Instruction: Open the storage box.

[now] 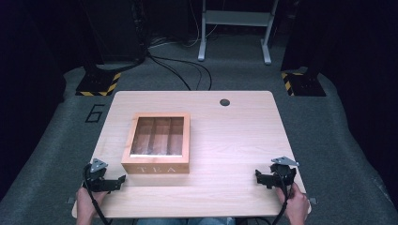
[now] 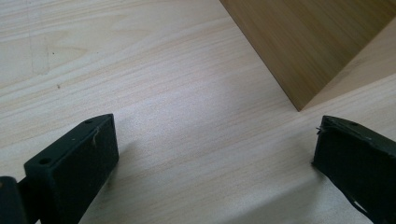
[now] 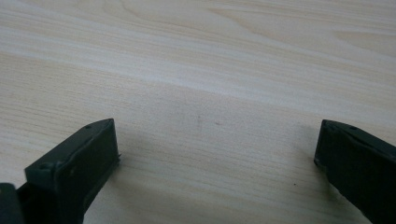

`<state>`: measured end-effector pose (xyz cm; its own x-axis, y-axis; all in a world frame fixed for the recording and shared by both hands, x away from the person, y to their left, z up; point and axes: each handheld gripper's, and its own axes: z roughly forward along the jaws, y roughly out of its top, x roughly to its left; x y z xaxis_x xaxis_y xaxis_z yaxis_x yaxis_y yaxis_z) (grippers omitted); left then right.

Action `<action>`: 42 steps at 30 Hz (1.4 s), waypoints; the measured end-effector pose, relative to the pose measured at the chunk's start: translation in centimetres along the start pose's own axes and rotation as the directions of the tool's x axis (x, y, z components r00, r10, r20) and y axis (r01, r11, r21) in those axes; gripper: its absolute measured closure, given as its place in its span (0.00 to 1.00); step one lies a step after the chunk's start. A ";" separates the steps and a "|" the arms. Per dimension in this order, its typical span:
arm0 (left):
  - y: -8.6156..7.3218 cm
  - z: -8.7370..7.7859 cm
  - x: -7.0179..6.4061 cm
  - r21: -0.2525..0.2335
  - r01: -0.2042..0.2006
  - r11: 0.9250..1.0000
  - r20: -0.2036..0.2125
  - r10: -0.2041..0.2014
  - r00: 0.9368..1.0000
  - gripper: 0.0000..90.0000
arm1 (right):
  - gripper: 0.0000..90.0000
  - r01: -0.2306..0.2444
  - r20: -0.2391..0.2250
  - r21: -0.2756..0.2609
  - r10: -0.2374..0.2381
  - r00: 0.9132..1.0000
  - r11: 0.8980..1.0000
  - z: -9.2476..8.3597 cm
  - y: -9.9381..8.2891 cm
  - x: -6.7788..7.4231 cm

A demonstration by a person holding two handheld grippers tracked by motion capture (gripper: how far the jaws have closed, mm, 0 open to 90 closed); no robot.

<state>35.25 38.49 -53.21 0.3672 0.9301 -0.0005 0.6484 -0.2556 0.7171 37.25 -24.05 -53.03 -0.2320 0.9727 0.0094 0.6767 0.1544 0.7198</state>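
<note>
The left gripper (image 1: pixel 123 178), jaws spread wide and empty, rests near the table's (image 1: pixel 234 140) front edge, just beside the near left corner of the wooden tea box (image 1: pixel 157 143). The right gripper (image 1: pixel 257 175), equally wide and empty, sits well apart to the box's right. Opening the lid likely calls for a level, square approach.
</note>
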 end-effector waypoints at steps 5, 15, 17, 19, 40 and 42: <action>0.0 0.0 0.0 0.000 0.001 1.000 0.000 -0.001 1.000 0.00 | 0.00 0.000 0.000 0.000 0.000 1.000 1.000 0.0 0.0 0.0; 0.0 0.1 0.0 -0.010 -0.002 1.000 -0.001 0.002 1.000 0.00 | 0.00 0.000 0.001 -0.001 0.000 1.000 1.000 0.0 0.0 0.0; 0.0 -0.1 0.1 0.001 -0.007 1.000 0.013 0.007 1.000 0.00 | 0.00 0.005 0.000 0.001 -0.005 1.000 1.000 0.0 0.0 0.0; -0.1 -0.2 0.1 -0.023 -0.009 1.000 0.020 0.009 1.000 0.00 | 0.00 0.005 0.000 0.002 -0.005 1.000 1.000 0.0 0.0 0.0; 3.3 -2.3 -1.8 -0.203 0.015 0.979 0.178 0.022 0.984 0.16 | 0.00 0.004 0.000 0.001 -0.004 1.000 1.000 0.0 0.0 0.0; 3.5 -2.4 -1.8 -0.202 0.013 0.979 0.187 0.026 0.982 0.19 | 0.00 0.005 -0.001 0.001 -0.005 1.000 1.000 0.0 0.0 0.0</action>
<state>35.24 36.55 -49.04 0.5019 0.8577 -0.1120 0.5051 -0.1855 0.8429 37.25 -24.07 -53.03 -0.2357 0.9718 0.0065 0.6765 0.1593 0.7190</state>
